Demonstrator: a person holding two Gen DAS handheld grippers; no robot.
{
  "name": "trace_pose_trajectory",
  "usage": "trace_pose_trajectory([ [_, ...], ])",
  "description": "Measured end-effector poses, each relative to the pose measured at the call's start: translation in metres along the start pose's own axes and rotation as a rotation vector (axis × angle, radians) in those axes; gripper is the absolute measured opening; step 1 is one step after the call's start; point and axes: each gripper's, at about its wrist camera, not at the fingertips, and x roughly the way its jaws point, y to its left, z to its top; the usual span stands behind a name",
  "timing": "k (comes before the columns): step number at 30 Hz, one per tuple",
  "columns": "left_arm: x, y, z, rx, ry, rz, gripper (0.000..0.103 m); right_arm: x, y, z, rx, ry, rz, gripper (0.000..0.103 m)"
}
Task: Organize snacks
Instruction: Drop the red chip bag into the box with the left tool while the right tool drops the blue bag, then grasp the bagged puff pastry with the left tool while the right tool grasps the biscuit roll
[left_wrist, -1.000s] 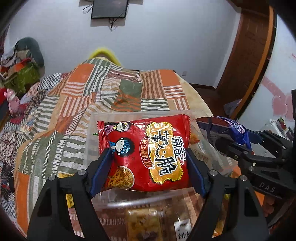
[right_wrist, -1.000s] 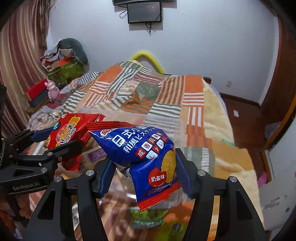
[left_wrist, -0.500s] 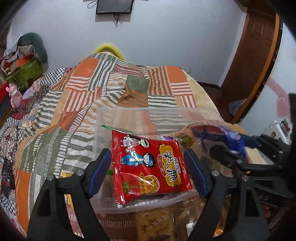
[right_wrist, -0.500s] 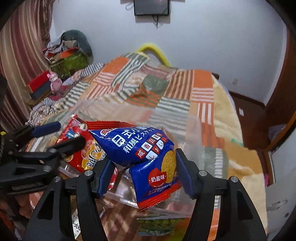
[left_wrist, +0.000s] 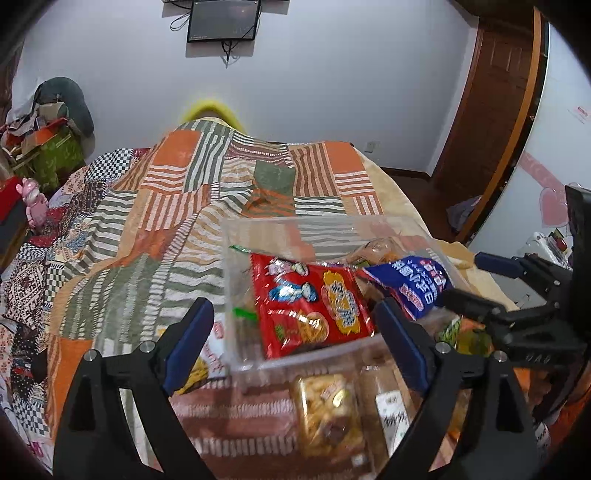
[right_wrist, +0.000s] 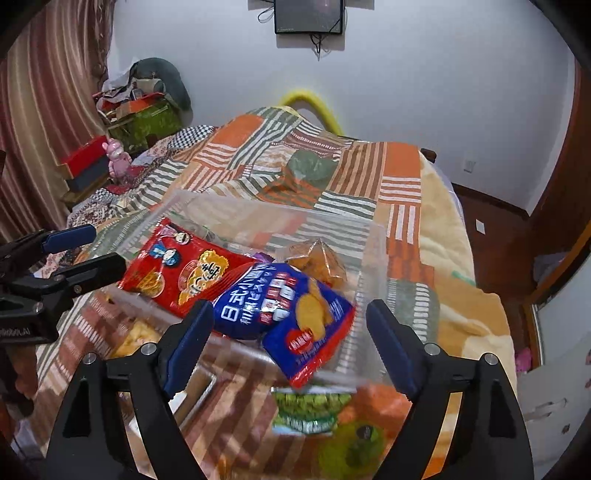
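Observation:
A clear plastic bin (left_wrist: 236, 295) (right_wrist: 373, 236) stands on a patchwork bedspread. A red noodle-snack packet (left_wrist: 314, 302) (right_wrist: 181, 269) lies inside it. A blue rice-cracker packet (left_wrist: 413, 280) (right_wrist: 291, 314) lies beside it in the bin, partly over the near rim. An orange snack bag (right_wrist: 317, 258) sits behind them. My left gripper (left_wrist: 295, 339) is open and empty just in front of the bin. My right gripper (right_wrist: 290, 332) is open around the blue packet without pinching it.
More packets lie in front of the bin: a clear tray of yellow snacks (left_wrist: 325, 413), a white-labelled pack (left_wrist: 395, 410), green packets (right_wrist: 310, 410). The striped bedspread (left_wrist: 147, 229) stretches left and back. Clutter and boxes (right_wrist: 140, 110) stand at the far left by the wall.
Both grippers opened. The red packet dropped from my left gripper into the bin first, then the blue packet left my right gripper and landed beside it. Both grippers drew back slightly.

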Motion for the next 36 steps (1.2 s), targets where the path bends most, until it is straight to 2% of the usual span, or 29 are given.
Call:
trace_pose_trajectory([
  [12,-0.023,0.011,-0.040,0.019,0.068,-0.001,0.091,-0.029,-0.015,-0.032,0.033,0.016,-0.004,0.083],
  [22,0.003,-0.009,-0.081,0.057,0.179,-0.027,0.091,-0.033,-0.017,-0.067,0.070,0.093,0.013,0.084],
  [26,0.018,-0.017,-0.087,0.083,0.207,-0.010,0.091,-0.026,-0.013,-0.076,0.071,0.121,0.035,0.084],
  [30,0.028,-0.020,-0.088,0.086,0.201,0.013,0.091,-0.017,-0.006,-0.085,0.062,0.154,0.046,0.085],
  [33,0.037,-0.019,-0.087,0.066,0.206,0.012,0.085,-0.007,-0.001,-0.092,0.051,0.184,0.049,0.085],
  [36,0.043,-0.019,-0.087,0.056,0.221,-0.002,0.073,0.000,0.001,-0.098,0.064,0.227,0.054,0.085],
])
